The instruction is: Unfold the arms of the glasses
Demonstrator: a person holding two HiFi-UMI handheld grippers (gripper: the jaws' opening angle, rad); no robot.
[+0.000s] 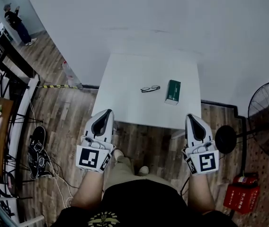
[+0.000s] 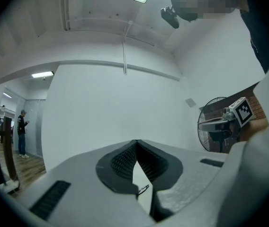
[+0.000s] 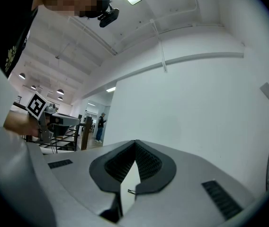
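Two grippers show in the head view, both at the near edge of the table (image 1: 125, 109). The left gripper (image 1: 109, 112) has its jaws shut, with nothing in them. The right gripper (image 1: 190, 116) is the same, shut and empty. The glasses (image 1: 150, 88) lie on the white table top, near the far side, just beside a green box (image 1: 173, 91). They look folded flat, but they are small here and I can't be sure. Both grippers are well apart from them.

In the left gripper view, the two dark jaws meet at the tip. Nothing sits between them. Low in the little gap under the tip, the glasses show as a tiny dark shape on the table, far off.

In the right gripper view, the jaws are pressed together too, and nothing is held. The glasses show again as a tiny speck through the gap.

So I think the job has not begun. No arm of the glasses is opened yet. All of it is left to do: reach over the table, open the jaws, hold the frame with one gripper, and swing out each arm with the other.
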